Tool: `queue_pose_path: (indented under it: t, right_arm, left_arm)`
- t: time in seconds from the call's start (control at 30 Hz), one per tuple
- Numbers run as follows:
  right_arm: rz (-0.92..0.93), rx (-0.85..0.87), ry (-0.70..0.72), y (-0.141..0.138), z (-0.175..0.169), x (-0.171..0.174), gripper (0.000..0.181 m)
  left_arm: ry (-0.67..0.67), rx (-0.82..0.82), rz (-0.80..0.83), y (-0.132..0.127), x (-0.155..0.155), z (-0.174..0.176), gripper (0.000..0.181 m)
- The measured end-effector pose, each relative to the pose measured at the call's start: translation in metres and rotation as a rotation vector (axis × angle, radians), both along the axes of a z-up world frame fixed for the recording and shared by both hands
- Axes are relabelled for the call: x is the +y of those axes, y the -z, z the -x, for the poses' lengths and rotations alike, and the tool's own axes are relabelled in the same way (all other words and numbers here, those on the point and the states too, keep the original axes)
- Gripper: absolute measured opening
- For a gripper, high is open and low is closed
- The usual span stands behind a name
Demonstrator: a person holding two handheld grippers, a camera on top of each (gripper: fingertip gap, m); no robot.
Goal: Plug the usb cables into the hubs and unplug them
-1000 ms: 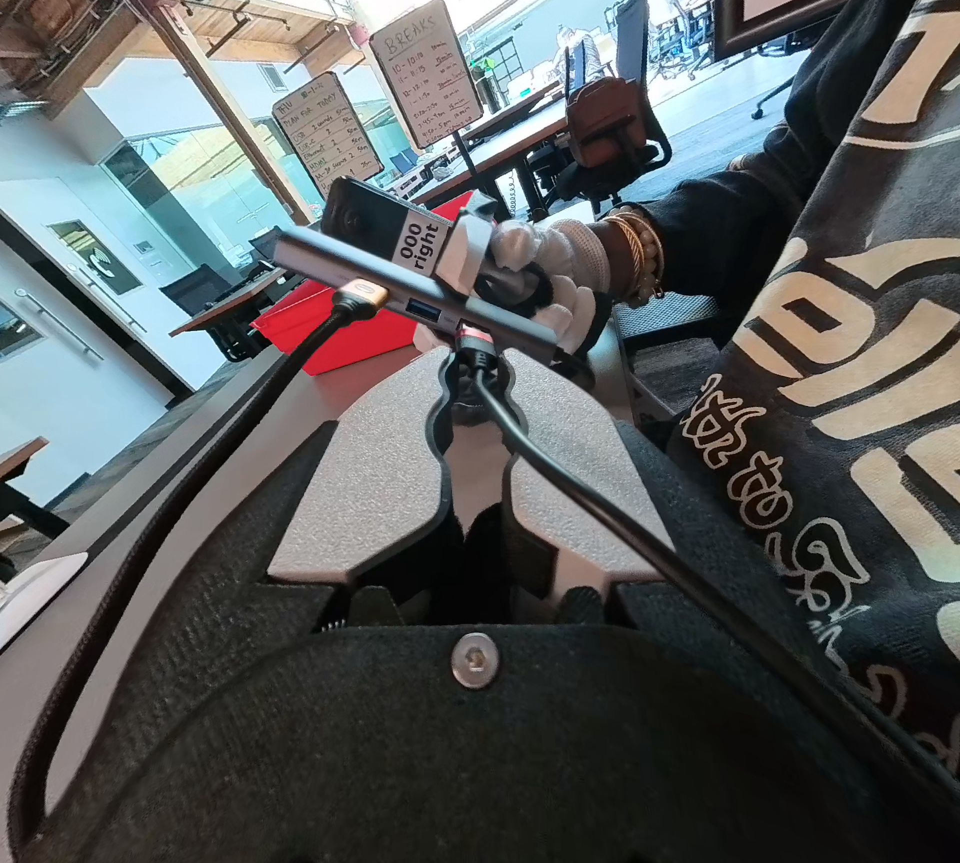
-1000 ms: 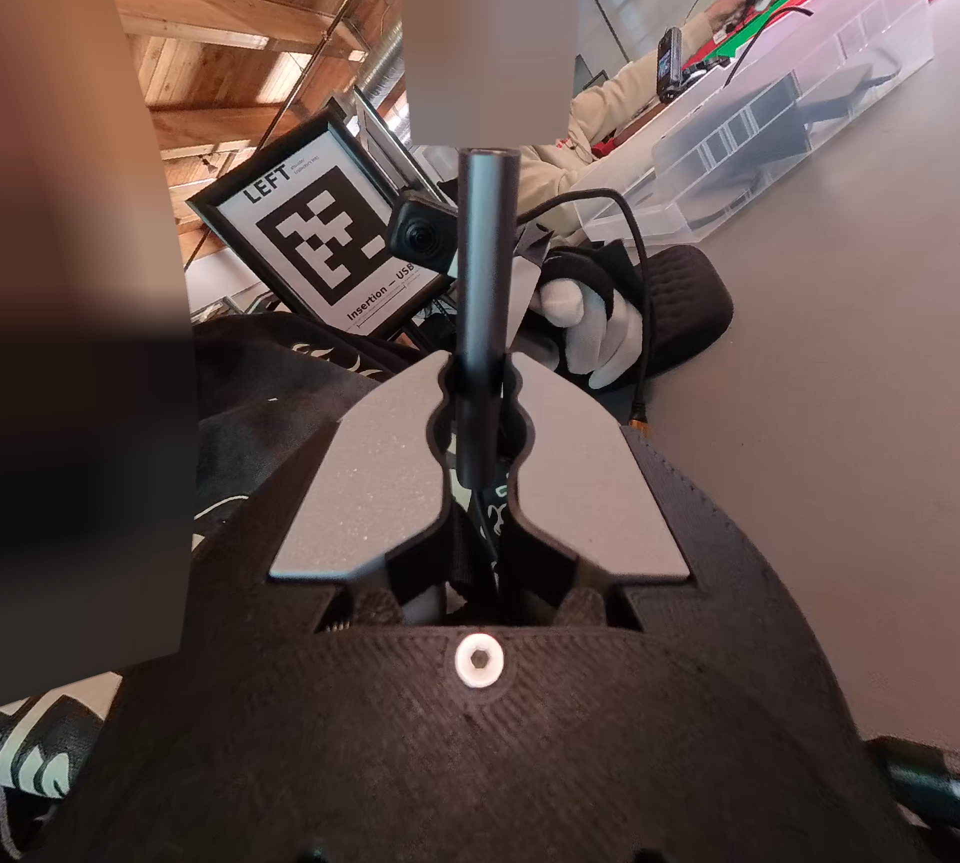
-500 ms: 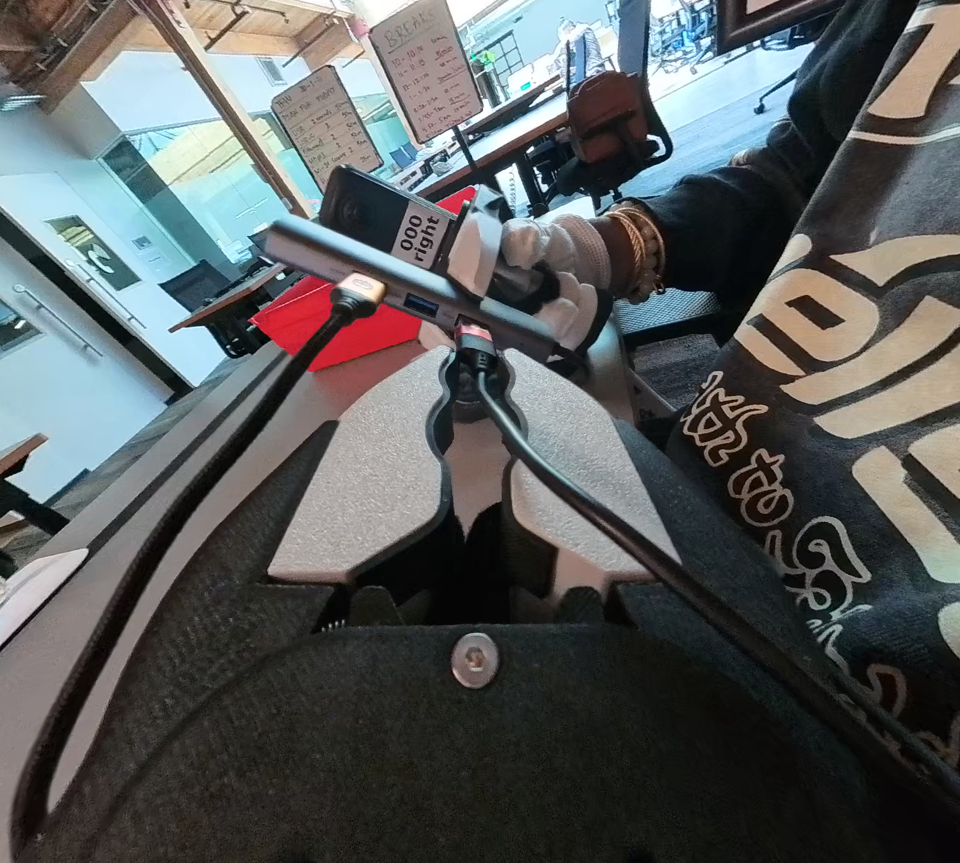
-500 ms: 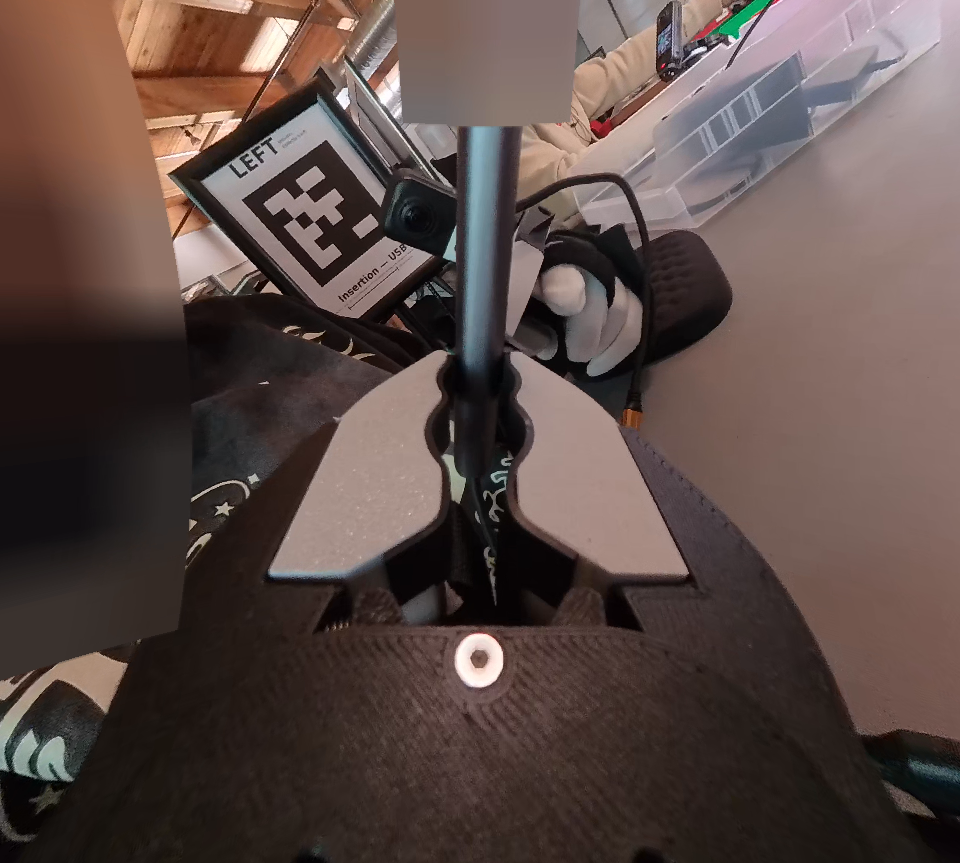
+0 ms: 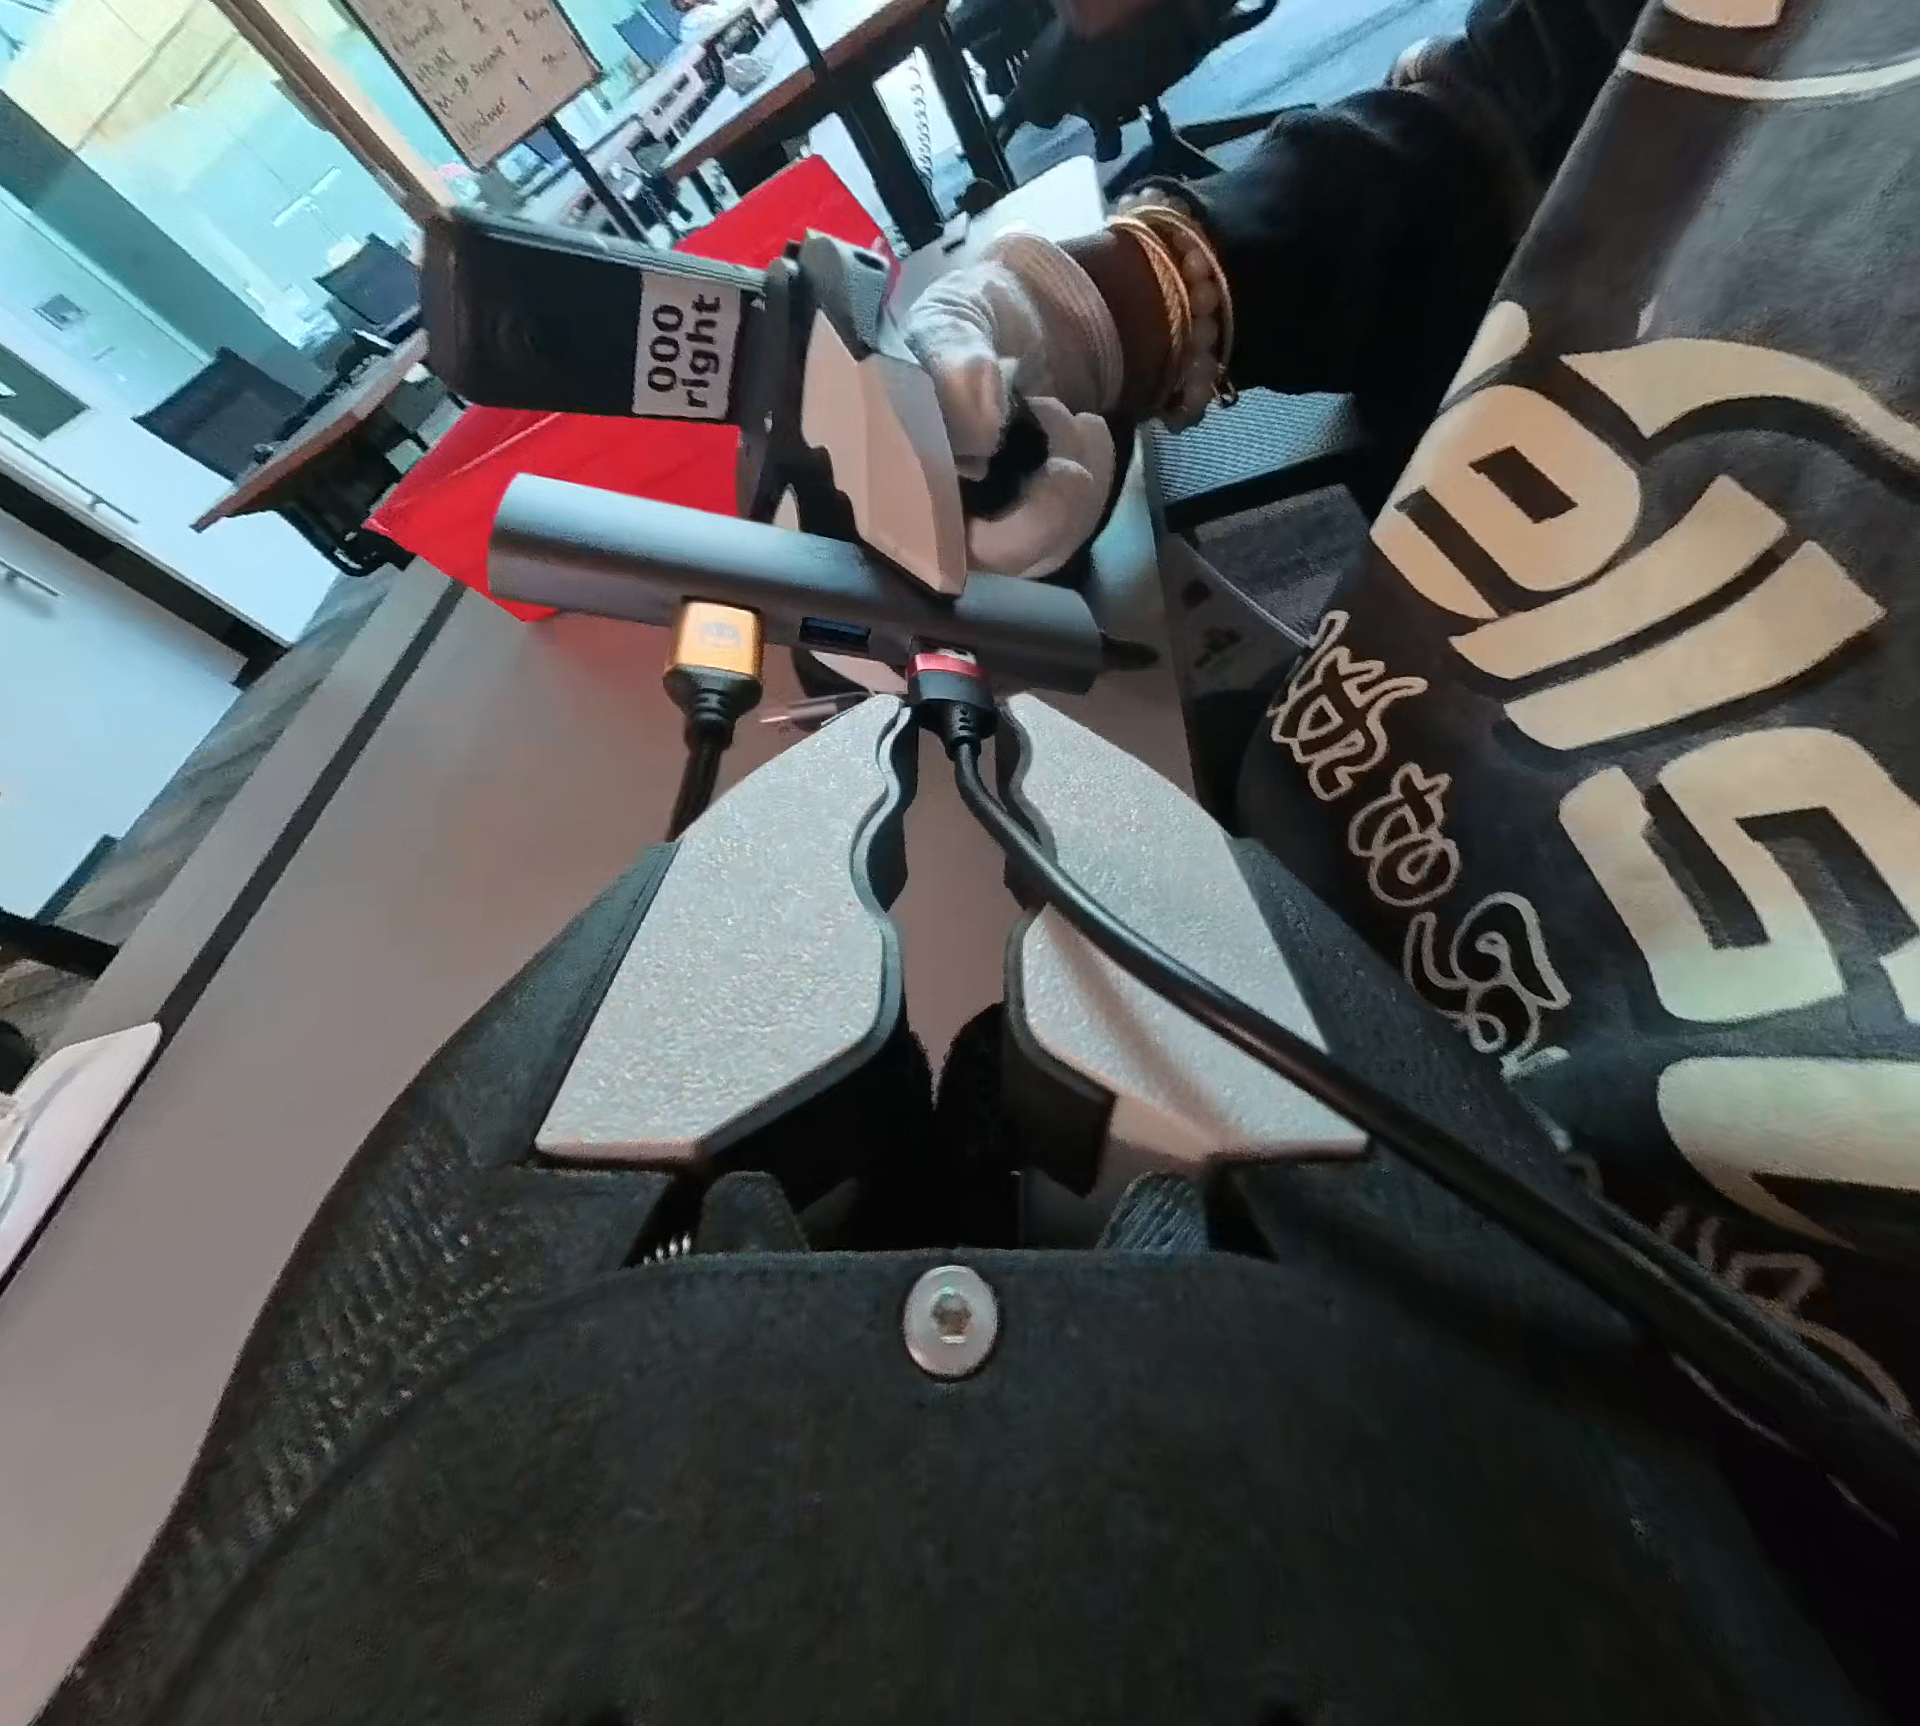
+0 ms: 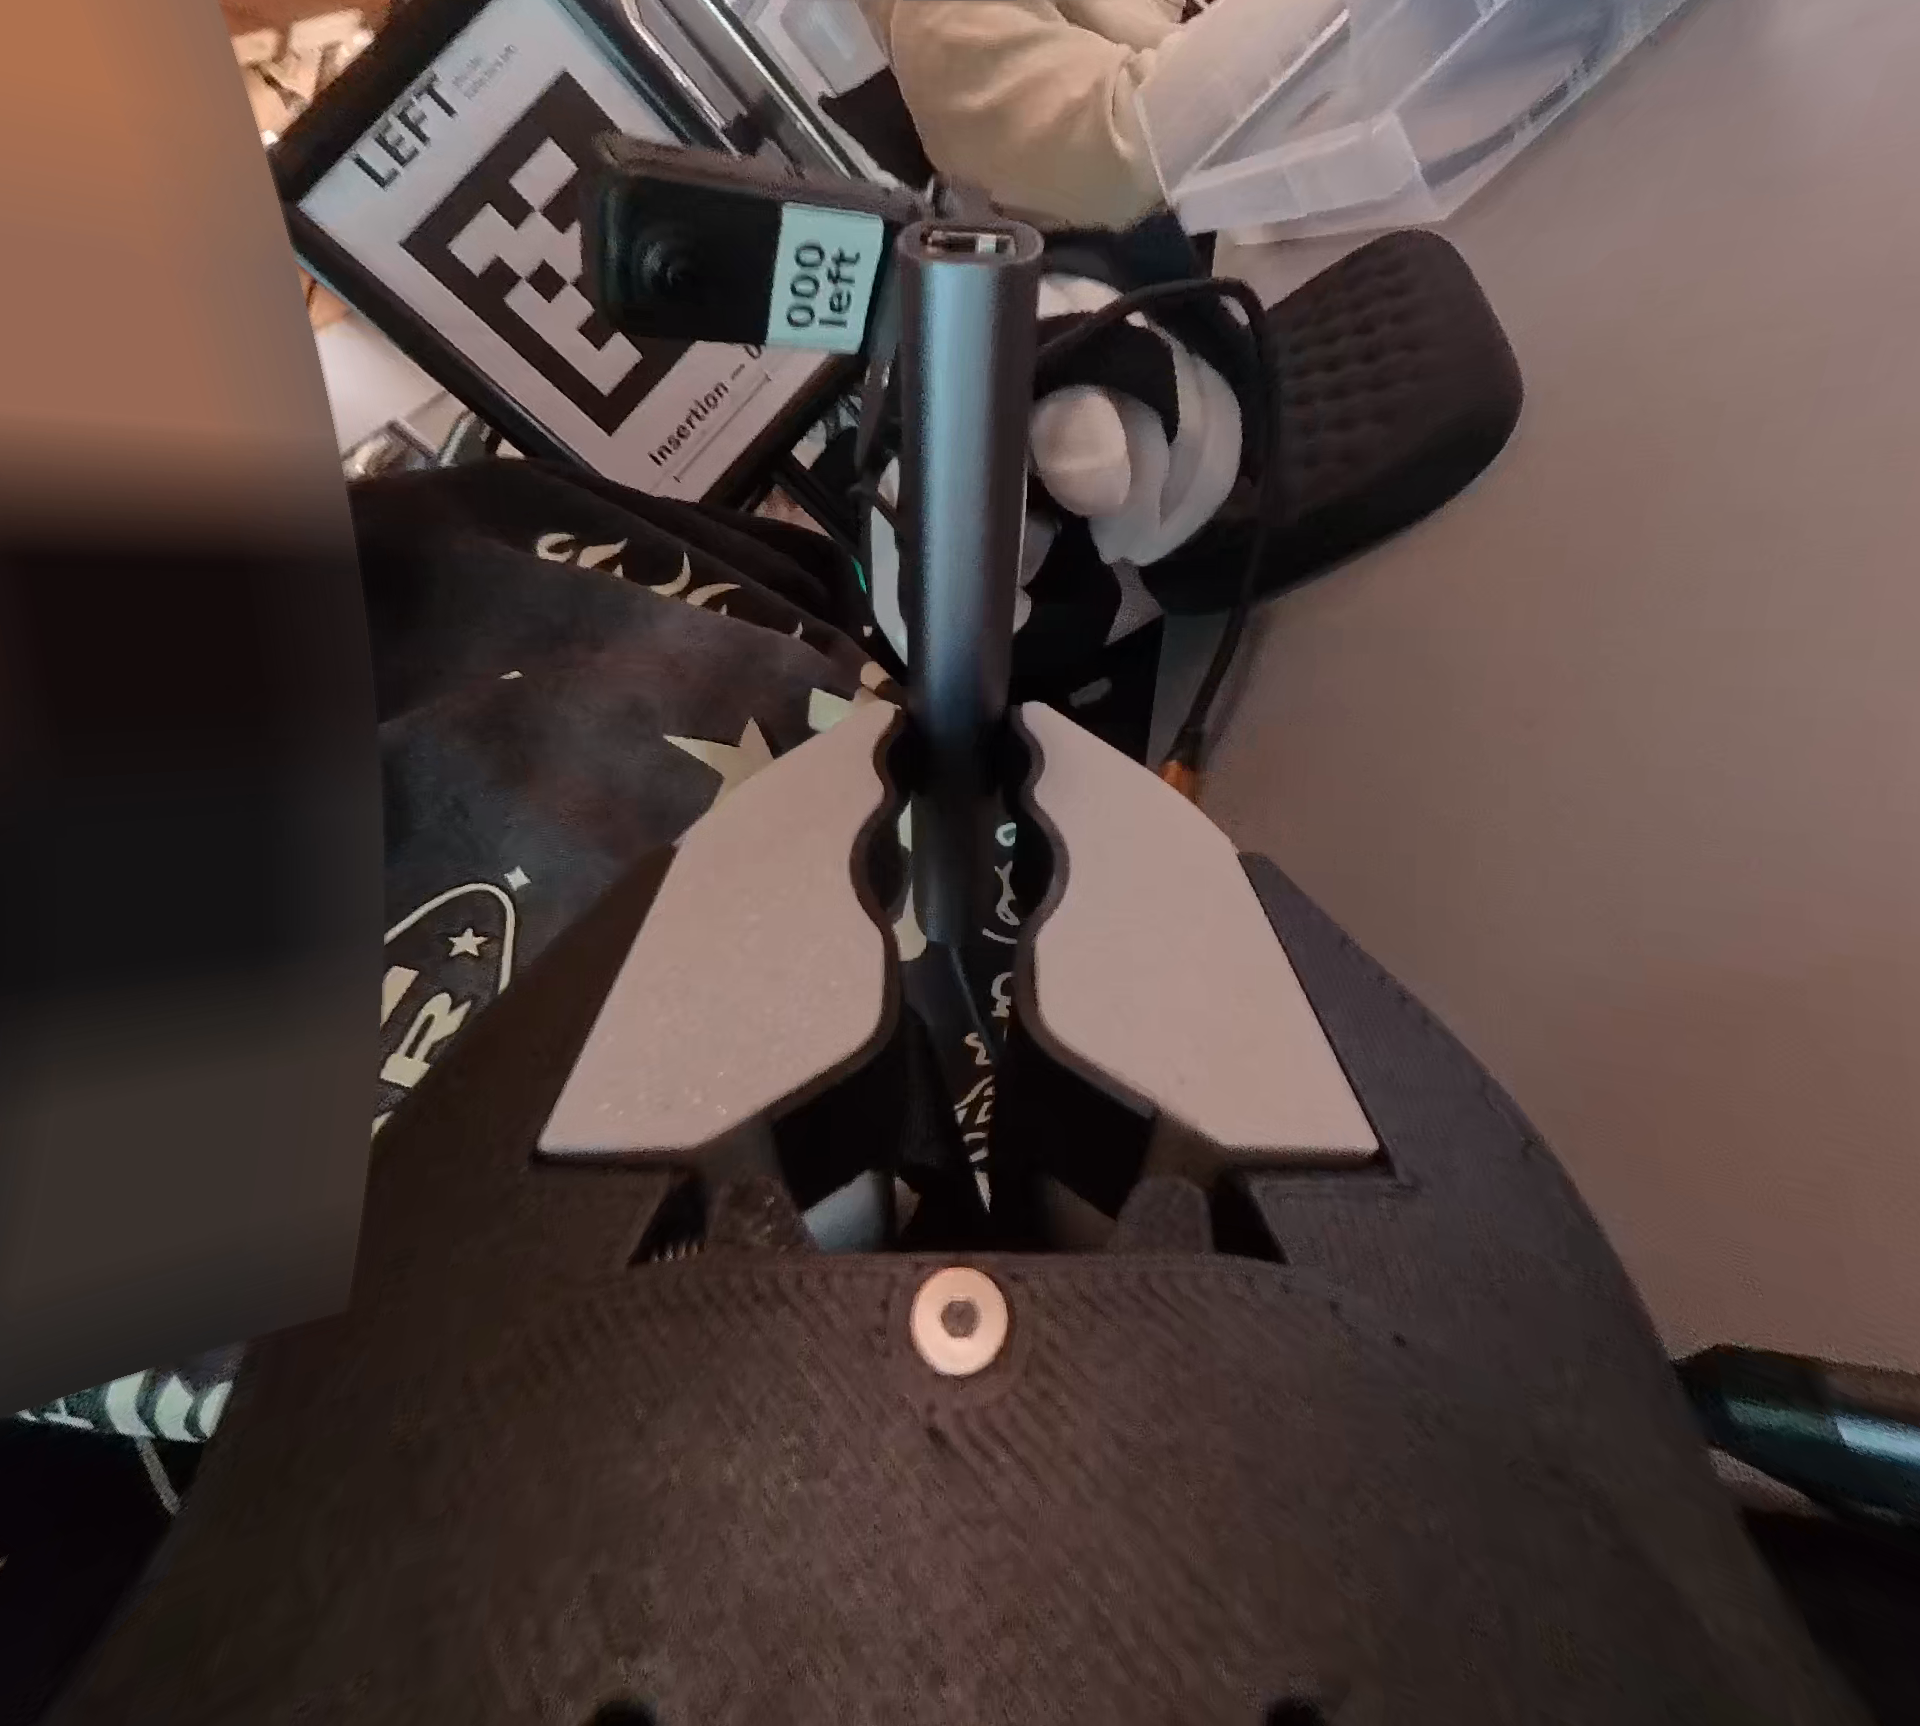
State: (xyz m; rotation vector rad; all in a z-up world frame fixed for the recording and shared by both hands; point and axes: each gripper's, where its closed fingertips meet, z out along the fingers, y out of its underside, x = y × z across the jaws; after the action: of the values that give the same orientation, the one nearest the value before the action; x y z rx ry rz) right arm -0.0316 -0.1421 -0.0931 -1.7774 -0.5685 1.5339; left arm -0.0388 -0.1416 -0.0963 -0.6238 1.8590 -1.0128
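A grey USB hub (image 5: pixel 727 559) is held level above the table. My right gripper (image 6: pixel 961 741) is shut on it, and the hub (image 6: pixel 961 481) points away along the fingers. My right gripper also shows in the left wrist view (image 5: pixel 894 481), clamped on the hub from above. An orange-collared plug (image 5: pixel 717 648) and a red-collared plug (image 5: pixel 945 674) sit in the hub's ports, with a blue port (image 5: pixel 836 634) empty between them. My left gripper (image 5: pixel 951 726) is shut on the red plug's black boot, at the fingertips. Its cable (image 5: pixel 1195 959) trails back over the right finger.
The grey table (image 5: pixel 416 897) runs ahead, with a red bin (image 5: pixel 623 450) at its far end. A person's dark printed garment (image 5: pixel 1662 637) fills the right. In the right wrist view stand a framed marker sign (image 6: pixel 499 242), a black pad (image 6: pixel 1382 419) and a clear plastic box (image 6: pixel 1558 14).
The hub has swung level and come closer in the left wrist view. The right gripper now stands over the hub rather than behind it. Both grips are unchanged.
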Motion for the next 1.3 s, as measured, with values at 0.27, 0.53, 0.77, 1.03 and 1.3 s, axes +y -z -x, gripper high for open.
queue_pose_path:
  t: [0.27,0.53,0.77,1.03,1.3]
  right_arm:
    - [0.011,0.050,0.059,-0.004,-0.008,0.008,0.016]
    - [-0.005,0.152,0.129,-0.016,-0.017,0.016,0.017]
    - [-0.026,0.279,0.177,-0.030,-0.024,0.020,0.018]
    - [-0.014,0.427,0.125,-0.039,-0.014,0.016,0.019]
    - [-0.101,0.350,0.178,-0.044,-0.017,0.017,0.017]
  left_arm:
    - [-0.022,-0.095,0.057,-0.002,0.004,-0.008,0.013]
    - [-0.086,-0.191,0.078,-0.010,0.005,-0.019,0.013]
    - [-0.157,-0.329,0.164,-0.024,0.006,-0.026,0.013]
    - [-0.145,-0.396,0.150,-0.031,0.002,-0.022,0.013]
    - [-0.138,-0.344,0.193,-0.032,0.006,-0.024,0.013]
